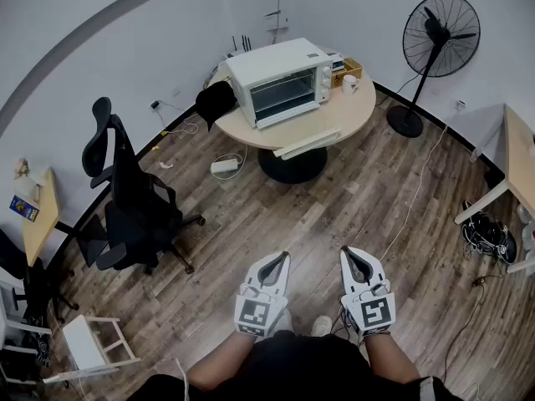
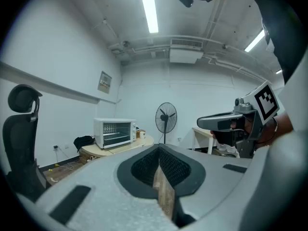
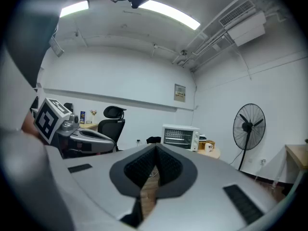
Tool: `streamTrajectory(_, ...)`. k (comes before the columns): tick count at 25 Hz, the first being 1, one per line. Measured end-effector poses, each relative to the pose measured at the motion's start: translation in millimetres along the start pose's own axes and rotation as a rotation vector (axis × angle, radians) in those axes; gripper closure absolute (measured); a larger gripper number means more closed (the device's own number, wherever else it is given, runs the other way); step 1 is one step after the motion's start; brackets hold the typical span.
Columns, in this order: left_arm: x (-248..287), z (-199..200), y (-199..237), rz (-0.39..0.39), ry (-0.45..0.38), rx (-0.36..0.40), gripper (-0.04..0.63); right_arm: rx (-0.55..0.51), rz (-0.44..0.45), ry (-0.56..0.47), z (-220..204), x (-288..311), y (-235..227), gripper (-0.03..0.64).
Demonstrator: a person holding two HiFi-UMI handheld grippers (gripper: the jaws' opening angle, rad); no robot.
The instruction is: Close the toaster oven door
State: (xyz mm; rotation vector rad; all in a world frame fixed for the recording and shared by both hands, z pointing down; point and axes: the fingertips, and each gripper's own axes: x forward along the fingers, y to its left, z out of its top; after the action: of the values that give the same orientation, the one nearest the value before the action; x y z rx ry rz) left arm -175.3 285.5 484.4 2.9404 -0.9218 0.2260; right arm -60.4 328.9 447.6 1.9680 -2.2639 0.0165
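Head view: the toaster oven stands on the round table, toward the table's far left side, with its glass front facing the operator. A pale strip shows below the glass. At this distance it cannot be confirmed whether that strip is the door hanging ajar.

Left gripper: jaws together, tips meeting, nothing between them. Right gripper: same condition, closed and empty. Both are held side by side close to the operator's body, nearly level and aimed toward the table, well apart from it across the wooden floor.

Reason for this posture, as judged: the task is at the approach stage. A door is pushed rather than grasped, so closed jaws give a blunt, stiff tip for pressing.

Items around the table:
- An office chair is to its left.
- A standing fan is to its right.
- A mug sits on the table, just right of the oven.

None of these lies on the direct line to the table.

Next move, as judged: walk to the table's near side, then press the door home.
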Motion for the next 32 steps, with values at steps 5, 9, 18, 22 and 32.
streamTrajectory(5,-4.2,0.4,10.4,-0.011,-0.002,0.005,0.588,-0.037,-0.018,0.007,0.1,10.8,2.9,0.621)
streamTrajectory(9,-7.0,-2.0,19.8,-0.039,-0.001,0.015,0.588,-0.023,0.034,-0.032,3.1,19.3,16.5,0.620)
streamTrajectory(18,4.7,-7.5,38.8,-0.074,0.020,0.037,0.588,0.049,-0.023,-0.068,9.2,34.7,6.2,0.620)
streamTrajectory(22,25.6,-2.9,46.4,-0.071,0.019,0.044,0.588,0.049,0.002,-0.071,13.1,52.4,-7.8,0.620)
streamTrajectory(32,99.5,-5.8,65.0,-0.023,0.073,0.031,0.588,0.006,0.088,-0.056,6.6,104.3,-63.4,0.620)
